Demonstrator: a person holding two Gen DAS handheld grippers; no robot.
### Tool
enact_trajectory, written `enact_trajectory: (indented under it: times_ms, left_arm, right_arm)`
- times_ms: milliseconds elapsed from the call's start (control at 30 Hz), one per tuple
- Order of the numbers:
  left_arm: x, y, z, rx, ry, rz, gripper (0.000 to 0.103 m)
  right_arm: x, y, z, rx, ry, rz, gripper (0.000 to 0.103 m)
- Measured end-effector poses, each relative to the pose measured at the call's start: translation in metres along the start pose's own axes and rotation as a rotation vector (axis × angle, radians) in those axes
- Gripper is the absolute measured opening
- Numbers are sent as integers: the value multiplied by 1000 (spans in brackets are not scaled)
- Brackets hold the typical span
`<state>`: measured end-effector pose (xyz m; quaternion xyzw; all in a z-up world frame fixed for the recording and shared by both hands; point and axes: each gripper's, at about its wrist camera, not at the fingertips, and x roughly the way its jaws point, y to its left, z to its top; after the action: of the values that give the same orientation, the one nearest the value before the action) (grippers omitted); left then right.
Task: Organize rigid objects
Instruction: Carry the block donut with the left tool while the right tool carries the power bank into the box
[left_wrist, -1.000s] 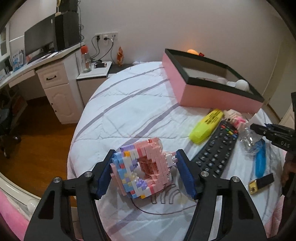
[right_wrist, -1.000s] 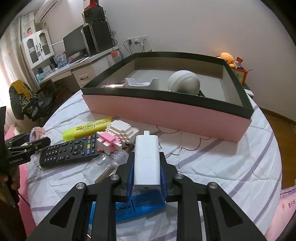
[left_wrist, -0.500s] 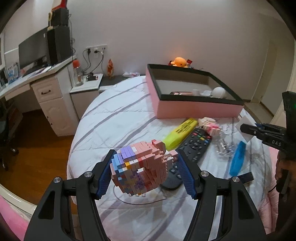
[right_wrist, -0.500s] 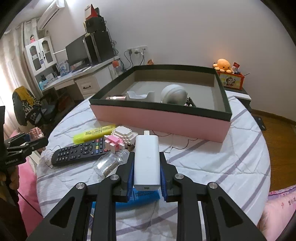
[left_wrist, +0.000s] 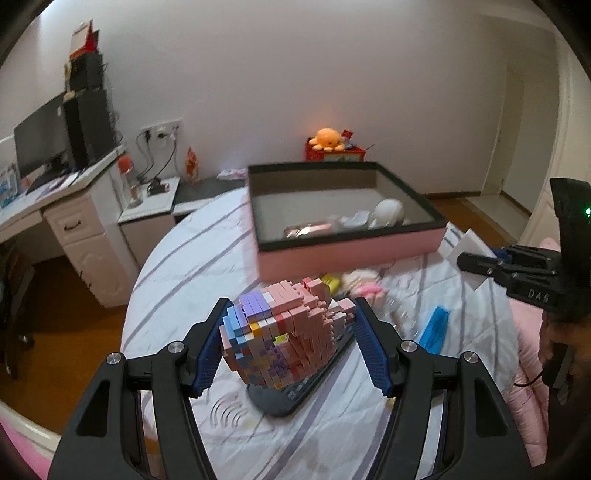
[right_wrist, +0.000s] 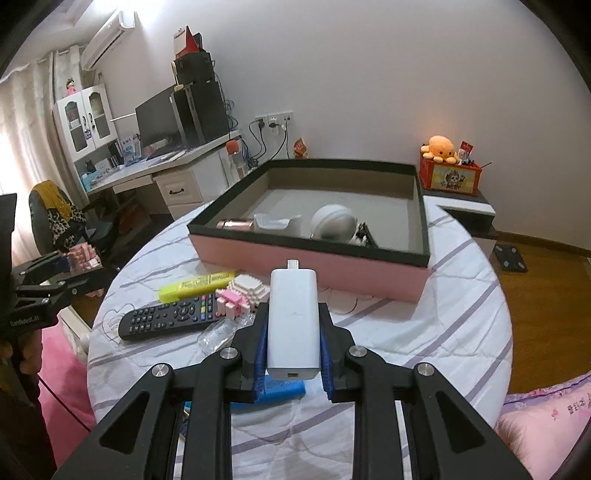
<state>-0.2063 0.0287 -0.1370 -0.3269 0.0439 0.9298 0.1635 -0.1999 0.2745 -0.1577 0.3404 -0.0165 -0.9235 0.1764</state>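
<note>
The left claw (left_wrist: 290, 341) is clenched on a pastel block model (left_wrist: 284, 334), its blue pads pressing the model's two sides and holding it clear of the striped cloth on the round surface (left_wrist: 192, 280). Directly beneath and just beyond this claw lies the black remote control (left_wrist: 295, 387), partly hidden by the model. Ahead of the claw and a little to its right sits the pink box (left_wrist: 347, 254) with a dark rim, open at the top.

The right claw (right_wrist: 293, 334) is clenched on a white charger block (right_wrist: 293, 325), which stands lengthwise between the pads with its small plug end pointing forward toward the pink box (right_wrist: 314, 262). Inside the box, ahead of this claw, rest a white ball (right_wrist: 332, 223), a white holder (right_wrist: 275, 221) and a rose-coloured tube (right_wrist: 234, 224). To the left of the claw, on the surface, lie a yellow highlighter (right_wrist: 195, 286), the remote (right_wrist: 170, 319) and a small pink-and-white block figure (right_wrist: 242, 297), close together. A clear plastic piece (right_wrist: 218, 332) sits just left of the claw's pads, and a blue packet (right_wrist: 280, 391) shows beneath the claw.
</note>
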Motion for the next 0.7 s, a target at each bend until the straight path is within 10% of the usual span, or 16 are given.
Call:
enact_trajectory:
  times_ms: [700]
  left_arm:
    - [108,-54,111,148,68,-160,66]
  right_arm:
    - [38,-55,69,-23,-38,-45,23]
